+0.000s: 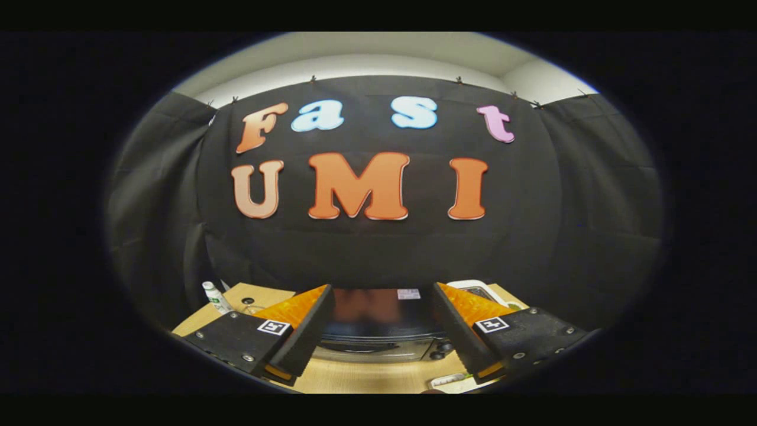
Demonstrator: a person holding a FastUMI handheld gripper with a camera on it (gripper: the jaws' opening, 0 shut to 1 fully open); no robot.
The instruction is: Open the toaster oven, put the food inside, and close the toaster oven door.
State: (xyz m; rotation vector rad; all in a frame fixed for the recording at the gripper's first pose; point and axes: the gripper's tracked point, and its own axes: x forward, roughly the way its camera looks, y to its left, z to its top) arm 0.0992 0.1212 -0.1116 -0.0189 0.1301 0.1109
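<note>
- Gripper is spread wide, nothing grabbed, hovering over the oven, which sits between and just beyond the fingers.
- Oven door looks closed; can't tell what's inside.
- Wooden table has bare space in front of the oven.
- Small white bottle off to the left, black cloth wall behind.

Tongs aloft — fingers spread wide, nothing between them

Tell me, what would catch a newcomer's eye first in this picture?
The gripper stands out first, its two fingers spread wide open with nothing between them. Seen in their gap, below and ahead on the wooden table, sits the dark toaster oven. A small white bottle stands at the table's far left corner.
</note>
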